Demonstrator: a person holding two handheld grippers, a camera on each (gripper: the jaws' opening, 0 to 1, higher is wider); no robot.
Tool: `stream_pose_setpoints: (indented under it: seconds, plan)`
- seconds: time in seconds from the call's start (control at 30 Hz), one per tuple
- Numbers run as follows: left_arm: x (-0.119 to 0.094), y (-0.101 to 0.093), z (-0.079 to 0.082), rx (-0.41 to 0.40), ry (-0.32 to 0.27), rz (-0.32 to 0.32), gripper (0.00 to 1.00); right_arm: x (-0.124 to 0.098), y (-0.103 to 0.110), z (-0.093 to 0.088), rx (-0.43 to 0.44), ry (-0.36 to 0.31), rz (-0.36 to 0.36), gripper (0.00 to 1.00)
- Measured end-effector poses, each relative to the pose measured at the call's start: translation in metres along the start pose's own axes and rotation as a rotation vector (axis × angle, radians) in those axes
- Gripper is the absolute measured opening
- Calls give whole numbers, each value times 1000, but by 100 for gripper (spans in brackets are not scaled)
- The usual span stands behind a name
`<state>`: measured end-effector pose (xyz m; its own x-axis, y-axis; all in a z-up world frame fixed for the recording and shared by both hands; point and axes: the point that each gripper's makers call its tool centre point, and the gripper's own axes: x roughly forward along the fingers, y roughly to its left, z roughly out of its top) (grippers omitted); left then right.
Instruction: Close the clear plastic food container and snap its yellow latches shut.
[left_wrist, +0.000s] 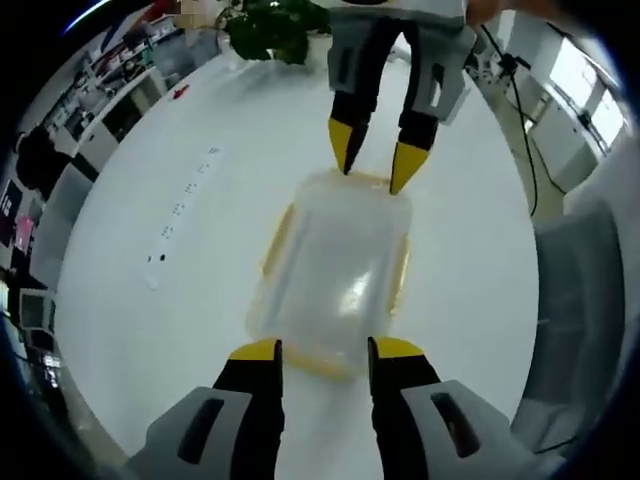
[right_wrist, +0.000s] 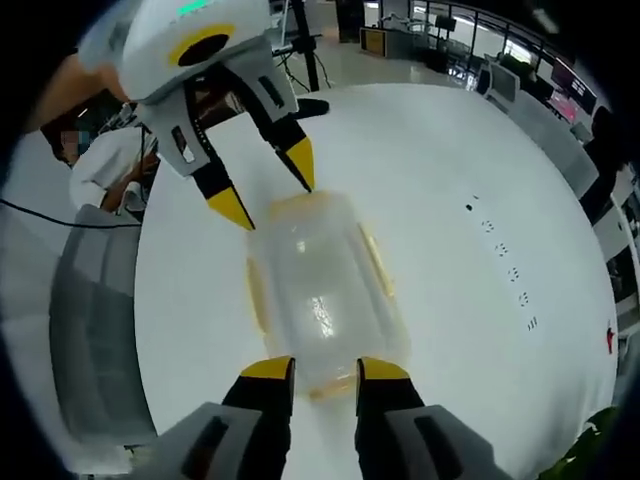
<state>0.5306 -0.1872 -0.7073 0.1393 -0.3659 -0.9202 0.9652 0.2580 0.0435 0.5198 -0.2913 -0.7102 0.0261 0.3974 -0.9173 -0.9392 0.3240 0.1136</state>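
Clear plastic food container (left_wrist: 335, 270), lid on, lying on a round white table (left_wrist: 150, 200) with yellow latches (left_wrist: 274, 240) along its sides. Left gripper (left_wrist: 325, 350) at the near short end, jaws spread, tips at the rim. Right gripper (left_wrist: 372, 160) at the opposite end, jaws likewise parted at the container's edge. From the right gripper view: a grey chair (right_wrist: 85, 330) beside the table. From the left gripper view: a potted plant (left_wrist: 270, 30) beyond the far edge.
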Motion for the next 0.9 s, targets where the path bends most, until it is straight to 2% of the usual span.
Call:
stream_pose_setpoints:
  seconds: [0.2, 0.3, 0.47, 0.63, 0.7, 0.9]
  plan:
    - [1, 0, 1, 22, 4, -10, 31, 0, 1, 0, -58, 20, 0, 20]
    - [1, -2, 3, 60, 3, -21, 31, 1, 1, 0, -104, 37, -4, 20]
    - [3, -2, 3, 90, 17, -25, 30, 3, 1, 1, -118, 48, 4, 19]
    - [4, -3, 7, 97, 4, -30, 30, 4, 1, 4, -118, 37, 4, 18]
    - [5, -3, 10, 100, -3, -32, 30, 4, 2, 8, -83, 21, 11, 18]
    - [8, -5, 18, 104, -22, -41, 30, 9, 4, 14, -92, 7, 14, 17]
